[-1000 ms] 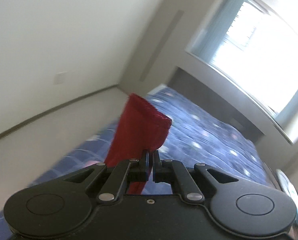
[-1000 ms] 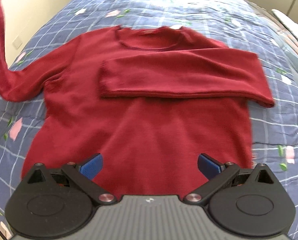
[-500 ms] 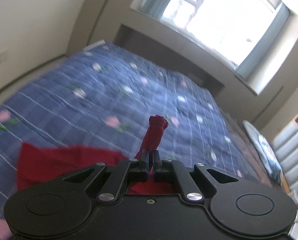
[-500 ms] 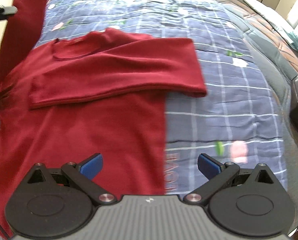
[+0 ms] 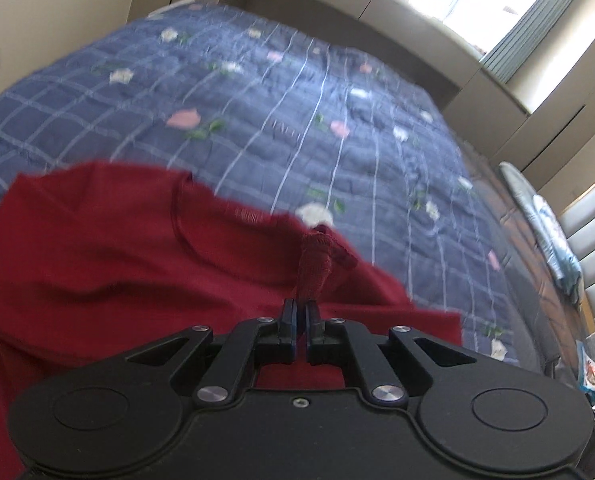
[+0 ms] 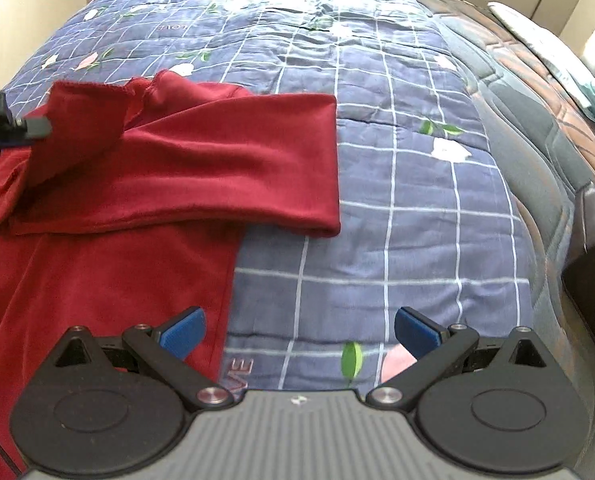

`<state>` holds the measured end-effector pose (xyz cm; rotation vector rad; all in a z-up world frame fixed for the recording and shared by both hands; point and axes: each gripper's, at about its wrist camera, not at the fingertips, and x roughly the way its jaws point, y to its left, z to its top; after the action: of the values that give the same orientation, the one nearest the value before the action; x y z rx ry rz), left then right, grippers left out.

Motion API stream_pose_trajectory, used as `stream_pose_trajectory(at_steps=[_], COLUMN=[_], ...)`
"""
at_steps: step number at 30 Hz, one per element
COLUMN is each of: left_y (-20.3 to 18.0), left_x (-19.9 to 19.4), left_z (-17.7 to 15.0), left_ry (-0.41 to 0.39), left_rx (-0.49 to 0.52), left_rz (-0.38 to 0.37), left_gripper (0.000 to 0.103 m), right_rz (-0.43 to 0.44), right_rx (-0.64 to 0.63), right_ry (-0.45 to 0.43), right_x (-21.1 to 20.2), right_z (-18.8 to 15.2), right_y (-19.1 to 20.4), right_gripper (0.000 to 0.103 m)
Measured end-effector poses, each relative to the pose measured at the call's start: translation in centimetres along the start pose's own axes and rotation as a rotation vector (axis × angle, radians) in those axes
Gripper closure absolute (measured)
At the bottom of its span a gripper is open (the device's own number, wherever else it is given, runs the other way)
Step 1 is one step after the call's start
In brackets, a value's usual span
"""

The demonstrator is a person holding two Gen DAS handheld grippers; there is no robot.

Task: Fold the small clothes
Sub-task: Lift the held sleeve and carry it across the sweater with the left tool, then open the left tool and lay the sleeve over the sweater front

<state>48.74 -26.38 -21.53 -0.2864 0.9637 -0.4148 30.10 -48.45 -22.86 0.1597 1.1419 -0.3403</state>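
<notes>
A dark red sweater point(image 6: 97, 272) lies flat on the blue quilted bed point(image 6: 417, 200), one sleeve point(image 6: 217, 176) folded across its chest. My left gripper point(image 5: 300, 308) is shut on the cuff of the other sleeve point(image 5: 315, 260) and holds it just above the sweater's chest, near the neckline point(image 5: 217, 216). It shows at the left edge of the right wrist view point(image 6: 29, 128), with the held sleeve point(image 6: 77, 120) draped over the folded one. My right gripper point(image 6: 299, 330) is open and empty, hovering over the sweater's right side edge and the quilt.
The bed's padded right edge point(image 6: 537, 128) runs along the right. A folded light cloth point(image 5: 545, 224) lies on it. A wall and window ledge point(image 5: 377, 12) stand beyond the bed's far end. Small packets point(image 5: 593, 356) lie at the far right.
My left gripper has swung the held sleeve from high at the left down over the sweater's chest. My right gripper has shifted right, off the sweater's body toward its side edge.
</notes>
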Motion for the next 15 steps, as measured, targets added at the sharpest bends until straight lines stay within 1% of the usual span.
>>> stream_pose_trajectory(at_steps=[4,6,7,8,9,11,12,14,15], left_y=[0.6,0.8,0.9,1.1,1.2,1.6,1.9,2.7,3.4], left_x=[0.8,0.8,0.8,0.7,0.6,0.1,-0.2,-0.9,-1.4], left_z=[-0.5,-0.6,-0.7,-0.8,-0.8,-1.0,-1.1,-1.4,-1.6], left_ry=[0.049,0.064,0.069,0.076,0.082,0.082,0.081,0.076,0.074], left_rx=[-0.025,-0.031,-0.034,-0.035,-0.036,-0.045,-0.051,-0.073,-0.092], left_rz=[0.010,0.005,0.004,0.003,0.003,0.009,0.017,0.047,0.069], left_gripper=[0.088,0.087,0.083,0.076,0.073,0.063,0.060,0.049,0.046], right_rz=[0.021,0.029,0.037,0.047,0.054,0.075,0.092,0.140,0.163], right_rx=[-0.020,-0.028,-0.031,-0.034,-0.036,-0.041,-0.040,-0.036,-0.036], right_ry=[-0.012,-0.024,-0.032,-0.041,-0.049,-0.063,-0.073,-0.092,-0.099], right_x=[0.6,0.8,0.9,1.0,1.0,1.2,1.3,1.3,1.3], right_z=[1.1,1.8,2.1,2.6,2.9,3.6,4.0,4.8,5.1], right_y=[0.3,0.6,0.8,1.0,1.2,1.8,2.1,2.8,3.2], right_gripper=[0.000,0.000,0.000,0.000,0.000,0.000,0.000,0.000,0.000])
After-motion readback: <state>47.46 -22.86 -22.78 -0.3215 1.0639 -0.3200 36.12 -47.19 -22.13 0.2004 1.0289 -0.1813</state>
